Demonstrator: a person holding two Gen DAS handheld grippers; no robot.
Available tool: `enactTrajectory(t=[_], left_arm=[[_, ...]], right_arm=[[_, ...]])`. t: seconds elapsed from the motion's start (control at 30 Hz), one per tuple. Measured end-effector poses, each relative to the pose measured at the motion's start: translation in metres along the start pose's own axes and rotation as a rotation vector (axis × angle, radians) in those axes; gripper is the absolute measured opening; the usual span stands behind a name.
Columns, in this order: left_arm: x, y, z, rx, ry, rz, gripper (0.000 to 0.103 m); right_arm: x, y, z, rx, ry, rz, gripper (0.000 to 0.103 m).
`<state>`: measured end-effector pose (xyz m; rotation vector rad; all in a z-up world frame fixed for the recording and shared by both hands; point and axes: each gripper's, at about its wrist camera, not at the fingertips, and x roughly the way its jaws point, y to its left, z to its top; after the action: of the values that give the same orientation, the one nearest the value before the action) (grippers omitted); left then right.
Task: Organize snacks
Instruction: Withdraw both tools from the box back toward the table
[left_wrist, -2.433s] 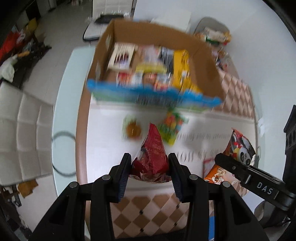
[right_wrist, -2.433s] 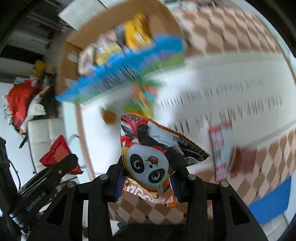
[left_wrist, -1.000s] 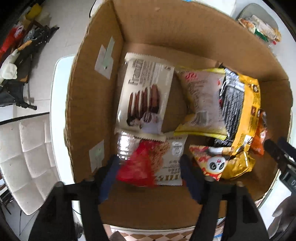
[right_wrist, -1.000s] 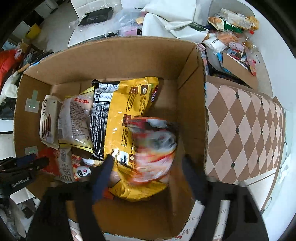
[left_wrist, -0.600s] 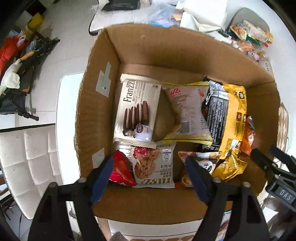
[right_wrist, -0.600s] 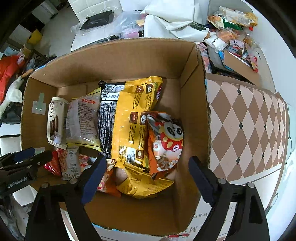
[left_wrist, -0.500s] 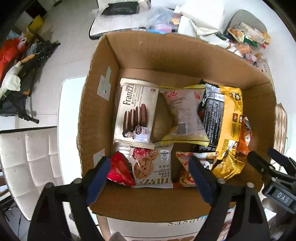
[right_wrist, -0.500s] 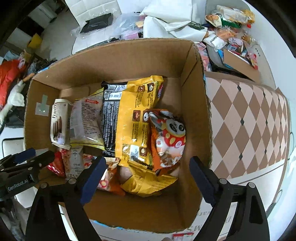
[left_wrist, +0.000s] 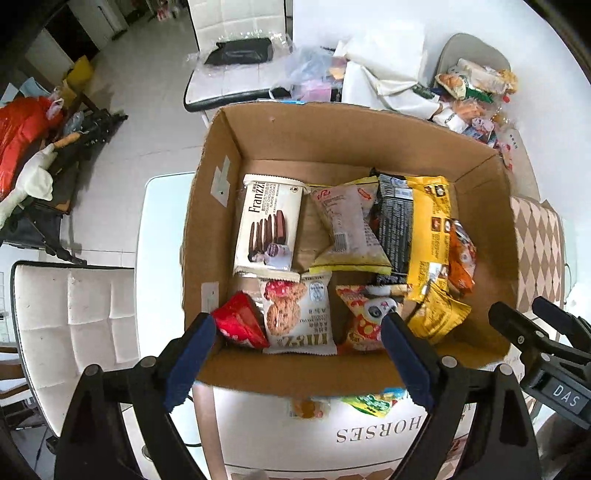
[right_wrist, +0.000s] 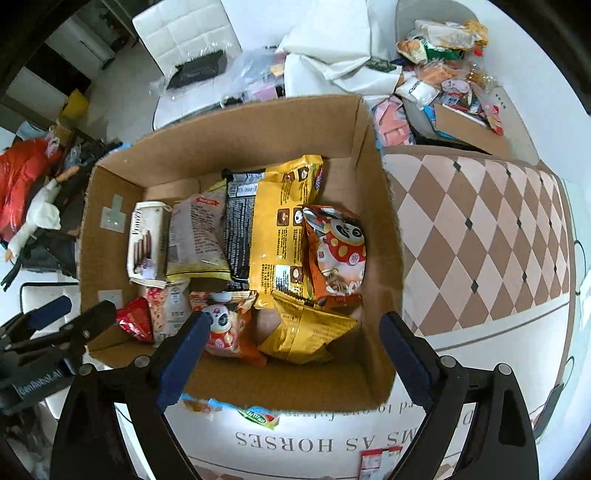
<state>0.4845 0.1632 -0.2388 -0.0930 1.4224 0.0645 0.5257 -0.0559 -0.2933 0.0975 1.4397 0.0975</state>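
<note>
While both claws hang over the box (left_wrist: 480, 206), neither holds anything: the left claw (left_wrist: 299, 354) and the right claw (right_wrist: 291, 354) stand released, jaws wide, nothing between the pads. Their jaws have just been opening.

Done, as far as can be judged: the red pack (left_wrist: 240, 325) lies in the box's near left corner, and the panda bag (right_wrist: 338, 254) rests against the right wall, partly on the yellow bag (right_wrist: 280, 225). Wafers (left_wrist: 269, 225), cookies (left_wrist: 295, 317) and other packets fill the floor of the box.

Left: a green packet (left_wrist: 369, 402) and an orange sweet (left_wrist: 306, 406) lie on the tabletop (right_wrist: 480, 236) just beside the box's near wall; another small pack (right_wrist: 380, 458) lies toward the near edge. The job looks well advanced, not finished.
</note>
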Motion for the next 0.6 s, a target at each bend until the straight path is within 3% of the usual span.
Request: enactTrajectory(t=[0.4,0.6], left_arm=[[-0.056,0.0,-0.061,-0.018,-0.175,0.006,0.091],[-0.085,-0.006,-0.092,0.013,-0.244,0.024,0.091]], right_arm=[[-0.067,0.003,-0.059,-0.021,-0.159,-0.017,0.095],[-0.097,0.007,-0.09,-0.027,-0.196,0.009,0.095]])
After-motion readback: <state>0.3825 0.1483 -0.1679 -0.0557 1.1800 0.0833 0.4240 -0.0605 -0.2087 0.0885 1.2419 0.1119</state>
